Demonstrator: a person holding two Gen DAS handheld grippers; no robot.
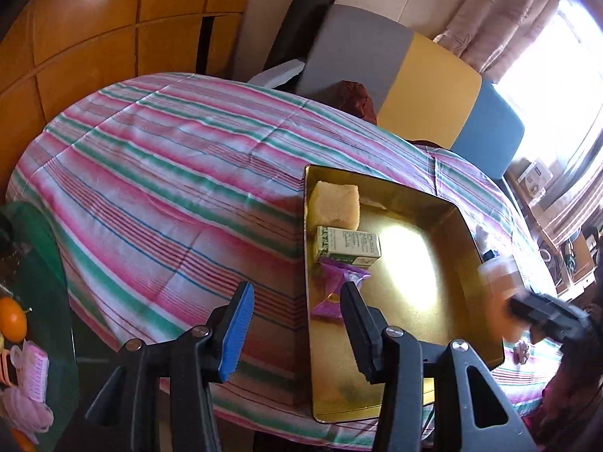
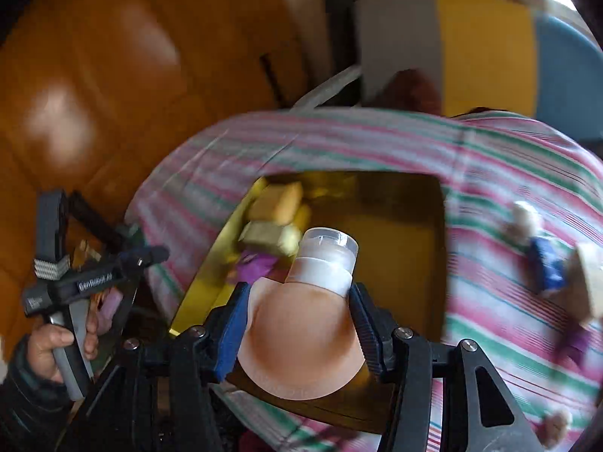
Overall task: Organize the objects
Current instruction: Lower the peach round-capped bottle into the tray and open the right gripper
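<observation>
Striped cloth (image 1: 158, 173) fills the left-wrist frame; gold tray (image 1: 433, 324) right of centre holds sponge (image 1: 335, 203), box (image 1: 346, 245), purple packet (image 1: 335, 286). Your left gripper (image 1: 297, 324) gapes, empty. Right-wrist view, blurred: your right gripper (image 2: 297, 324) clamps an orange bottle (image 2: 305, 342), lower centre, over the tray.

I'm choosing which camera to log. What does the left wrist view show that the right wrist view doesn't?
Only the left wrist view: the left gripper open and empty, and an orange at the left edge. Only the right wrist view: the right gripper clamped on a peach bottle, and the hand holding the other gripper. Both: the gold tray, sponge, green box, purple packet.
</observation>
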